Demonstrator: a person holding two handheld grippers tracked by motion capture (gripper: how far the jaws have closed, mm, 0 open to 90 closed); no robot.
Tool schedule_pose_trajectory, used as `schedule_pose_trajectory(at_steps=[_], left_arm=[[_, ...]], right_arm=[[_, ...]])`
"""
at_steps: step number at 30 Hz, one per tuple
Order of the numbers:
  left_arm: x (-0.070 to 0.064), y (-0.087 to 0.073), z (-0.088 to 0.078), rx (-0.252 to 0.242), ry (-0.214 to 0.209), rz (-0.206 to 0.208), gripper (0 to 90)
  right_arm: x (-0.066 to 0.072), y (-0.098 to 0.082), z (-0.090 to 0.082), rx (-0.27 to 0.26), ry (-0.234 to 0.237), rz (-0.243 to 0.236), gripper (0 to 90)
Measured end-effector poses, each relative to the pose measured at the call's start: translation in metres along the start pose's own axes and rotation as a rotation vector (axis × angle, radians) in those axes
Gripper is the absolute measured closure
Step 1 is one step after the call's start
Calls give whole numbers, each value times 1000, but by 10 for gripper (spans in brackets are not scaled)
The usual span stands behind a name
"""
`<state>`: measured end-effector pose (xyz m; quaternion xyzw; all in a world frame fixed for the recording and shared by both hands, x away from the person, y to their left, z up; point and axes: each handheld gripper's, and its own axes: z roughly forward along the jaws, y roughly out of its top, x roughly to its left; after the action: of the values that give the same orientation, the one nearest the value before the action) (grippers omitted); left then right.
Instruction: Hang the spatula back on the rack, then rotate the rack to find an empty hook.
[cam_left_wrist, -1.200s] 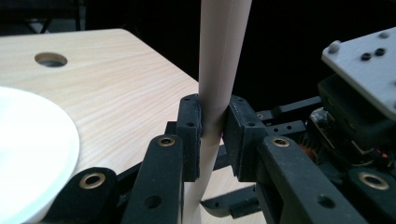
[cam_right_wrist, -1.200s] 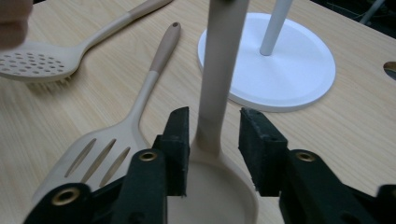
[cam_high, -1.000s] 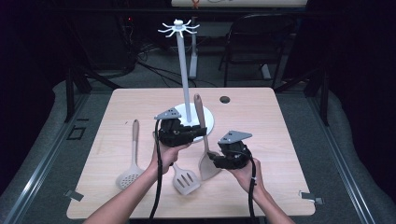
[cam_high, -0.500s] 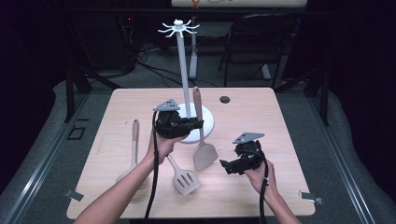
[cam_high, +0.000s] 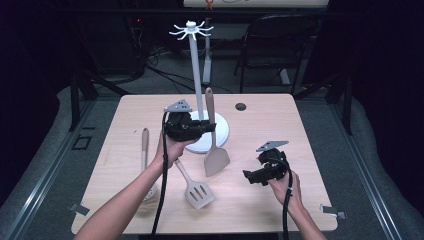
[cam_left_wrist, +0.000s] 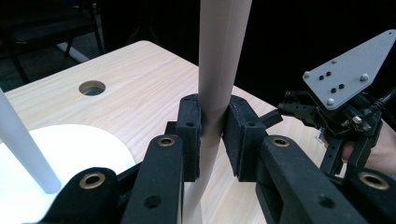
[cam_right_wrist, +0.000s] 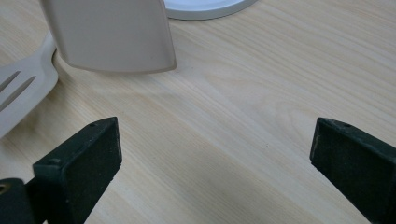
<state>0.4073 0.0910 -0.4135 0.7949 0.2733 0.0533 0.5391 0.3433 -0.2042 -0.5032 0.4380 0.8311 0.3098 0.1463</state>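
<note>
Jaws on the left gripper are clamped on the handle of the solid spatula, which is held upright with its flat blade hanging below the jaws, just over the table. In the left gripper view the pads are seen pressed on both sides of the handle. It looks like it's held by the handle so the top end can be lifted to the hooks on the white rack just behind the jaws, though that's a guess.

Over on the right gripper, the jaws have just been opening and are spread wide with nothing between them, only bare wood. The spatula blade is seen ahead of them, apart from both pads, so that hand seems to be done steadying it.

A slotted turner is lying flat below the left jaws, and a spoon is off to their far side. The tabletop is pale wood with a cable hole, and the room around it is kept dark, with a chair behind.
</note>
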Motion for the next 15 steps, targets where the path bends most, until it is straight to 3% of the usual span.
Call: schedule_pose_trajectory(at_steps=[15], left_arm=[[15, 13, -7, 5, 9, 21, 767]], right_arm=[[-6, -1, 4, 14, -5, 0, 13]])
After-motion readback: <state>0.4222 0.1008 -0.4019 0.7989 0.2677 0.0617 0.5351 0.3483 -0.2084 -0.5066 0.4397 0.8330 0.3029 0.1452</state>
